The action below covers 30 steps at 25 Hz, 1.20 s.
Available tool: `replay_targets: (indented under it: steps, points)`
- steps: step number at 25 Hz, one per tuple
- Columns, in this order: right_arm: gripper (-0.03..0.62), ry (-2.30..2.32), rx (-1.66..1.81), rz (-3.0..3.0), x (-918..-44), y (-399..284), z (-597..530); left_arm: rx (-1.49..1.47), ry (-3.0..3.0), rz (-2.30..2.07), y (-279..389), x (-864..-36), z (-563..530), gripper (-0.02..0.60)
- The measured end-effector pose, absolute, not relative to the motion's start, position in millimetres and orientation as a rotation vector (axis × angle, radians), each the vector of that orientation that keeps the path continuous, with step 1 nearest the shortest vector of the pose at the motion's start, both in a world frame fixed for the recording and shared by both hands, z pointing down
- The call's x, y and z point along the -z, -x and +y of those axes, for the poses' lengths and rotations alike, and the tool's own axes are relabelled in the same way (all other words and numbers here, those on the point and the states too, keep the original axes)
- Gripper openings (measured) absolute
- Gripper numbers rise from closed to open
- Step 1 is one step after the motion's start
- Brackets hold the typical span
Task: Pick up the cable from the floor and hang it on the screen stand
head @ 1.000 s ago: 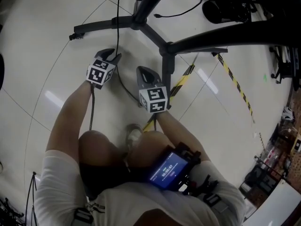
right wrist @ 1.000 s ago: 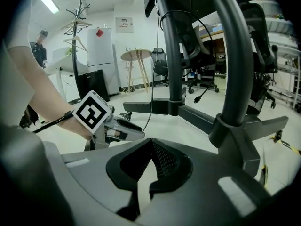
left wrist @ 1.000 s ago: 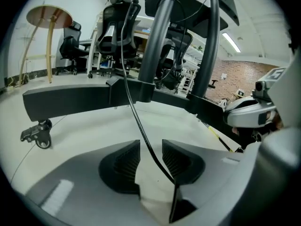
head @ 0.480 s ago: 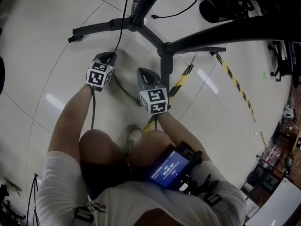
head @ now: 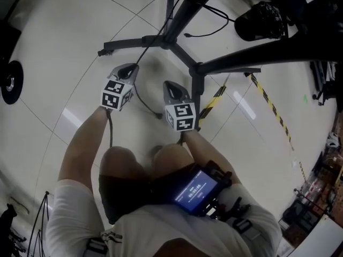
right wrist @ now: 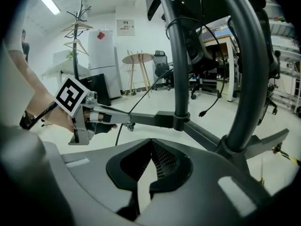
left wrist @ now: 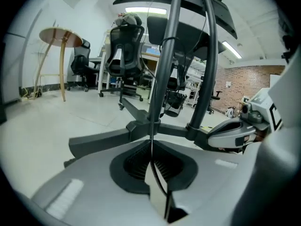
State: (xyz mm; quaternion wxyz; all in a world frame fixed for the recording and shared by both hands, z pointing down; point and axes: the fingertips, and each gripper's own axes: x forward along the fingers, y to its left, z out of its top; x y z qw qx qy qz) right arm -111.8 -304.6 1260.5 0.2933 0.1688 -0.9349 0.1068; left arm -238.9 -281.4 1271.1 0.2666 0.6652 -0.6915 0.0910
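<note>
We saw the left gripper (head: pixel 130 68) with its jaws just closed, pinching the thin black cable (left wrist: pixel 151 145). The cable ran between the pads and on up along the screen stand (head: pixel 131 39). In the head view, a lower stretch of cable curved between the two grippers, above the pale floor (head: pixel 59 74) and near the stand's base legs. The right gripper (head: pixel 170 84) had its jaws fully together and held nothing. It sat just beside the left one, pointing at the stand's base.
</note>
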Motion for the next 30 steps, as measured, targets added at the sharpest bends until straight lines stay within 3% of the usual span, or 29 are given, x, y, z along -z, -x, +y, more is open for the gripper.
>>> replay_targets:
  steps: [9,30]
  points:
    - [0.014,-0.347,-0.272,-2.514,-1104,150,-275,-0.295,-1.746,-2.018,279,-1085,-242,0.020]
    - [0.015,-0.349,-0.091,-2.758,-615,191,-287,-0.121,-1.598,-2.430,364,-558,-172,0.020]
